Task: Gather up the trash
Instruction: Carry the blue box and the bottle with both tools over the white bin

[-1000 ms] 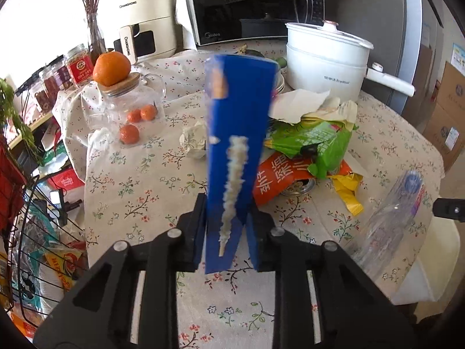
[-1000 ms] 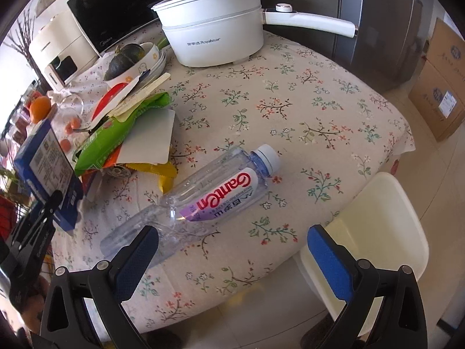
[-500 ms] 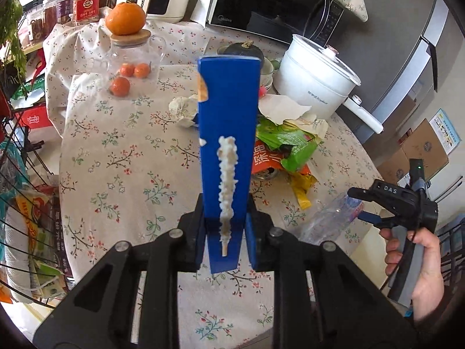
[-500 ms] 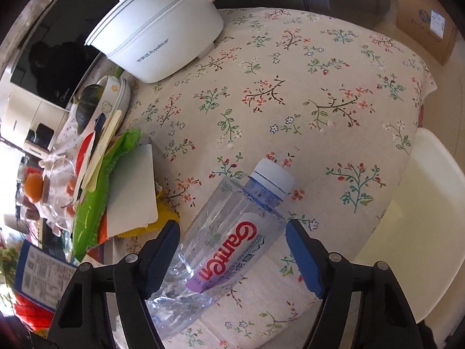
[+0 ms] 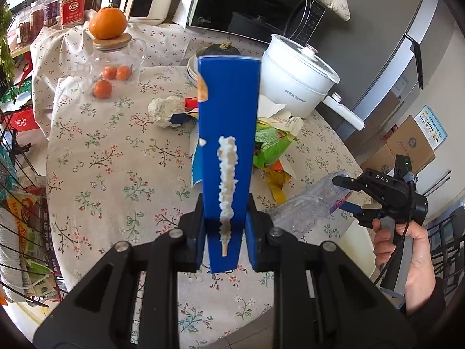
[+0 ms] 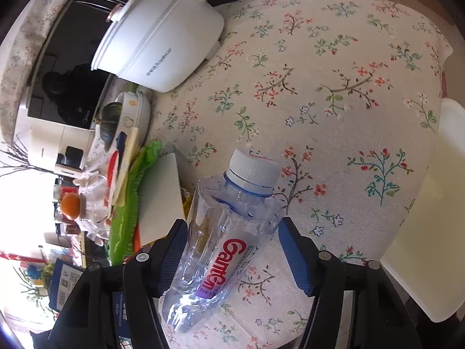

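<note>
My left gripper [image 5: 225, 232] is shut on a flat blue carton [image 5: 228, 133] with a white glue strip, held upright above the table. My right gripper [image 6: 232, 256] is open and straddles an empty clear plastic bottle [image 6: 223, 250] with a white cap that lies on the floral tablecloth; the fingers stand on both sides of it with a gap on the right. The bottle [image 5: 308, 203] and right gripper [image 5: 353, 195] also show in the left wrist view. Green and orange wrappers [image 5: 273, 145] and a crumpled paper ball [image 5: 165, 109] lie mid-table.
A white cooking pot [image 5: 296, 78], a microwave [image 5: 255, 5], a glass jar with oranges [image 5: 113, 64] and a bowl stack stand at the back. A wire basket [image 5: 20, 218] is off the table's left. A white chair seat [image 6: 430, 232] is by the table's edge.
My right gripper has moved in over the bottle, so its fingers now stand on both sides of it. My left gripper has lifted and tilted with the carton.
</note>
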A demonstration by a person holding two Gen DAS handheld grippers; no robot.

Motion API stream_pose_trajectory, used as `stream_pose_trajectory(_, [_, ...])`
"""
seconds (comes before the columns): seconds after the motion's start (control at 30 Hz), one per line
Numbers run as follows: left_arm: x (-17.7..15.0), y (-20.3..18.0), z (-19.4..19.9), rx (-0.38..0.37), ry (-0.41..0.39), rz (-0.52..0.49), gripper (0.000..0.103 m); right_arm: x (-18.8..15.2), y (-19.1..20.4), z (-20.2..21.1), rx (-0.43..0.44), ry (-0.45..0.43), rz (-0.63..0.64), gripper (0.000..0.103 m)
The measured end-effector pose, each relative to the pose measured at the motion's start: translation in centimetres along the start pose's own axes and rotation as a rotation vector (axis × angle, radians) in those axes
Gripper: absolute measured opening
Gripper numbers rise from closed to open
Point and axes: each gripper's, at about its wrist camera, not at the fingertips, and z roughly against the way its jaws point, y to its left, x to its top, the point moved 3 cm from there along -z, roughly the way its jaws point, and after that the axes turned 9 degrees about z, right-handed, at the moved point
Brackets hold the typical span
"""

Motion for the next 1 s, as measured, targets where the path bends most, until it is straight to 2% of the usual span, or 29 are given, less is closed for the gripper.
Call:
stream_pose_trajectory(0.1, [-0.1,-0.6,0.1,-0.013,0.003,-0.009,0.025,0.3,0.9,2.4,-0.012,-0.054,0.061,0.065])
stream_pose_trajectory(0.13, [-0.1,-0.8,0.1,-0.018,0.004,-0.013,0.025,0.3,1.1,3.2,0.009,-0.068,0.073,0.056])
stream_pose_trajectory(0.17, [-0.1,-1.1,0.0,-0.025,0.007,-0.016,0.025,0.3,1.3,4.0,0.012,-0.076,0.086,0.056])
stream_pose_trajectory(0.27, [-0.4,-2.2,-0.1,-0.048,0.014,-0.031,0.025,0.4,1.9,6.6,-0.055,-0.140,0.183,0.056])
stream_pose_trajectory(0.37, [-0.7,-3.7,-0.3,-0.067,0.023,-0.058,0.025,0.4,1.4,8.4,-0.091,-0.175,0.224,0.056])
stream_pose_trajectory(0.73, [-3.6,-11.5,-2.1,-0.171,0.093,-0.186,0.025,0.4,-2.9,17.4,-0.225,-0.344,0.289,0.056])
stream_pose_trajectory(1.0, [-7.0,-17.8,-4.2,-0.270,0.165,-0.280,0.025,-0.6,-8.3,20.5,-0.371,-0.379,0.295,0.056])
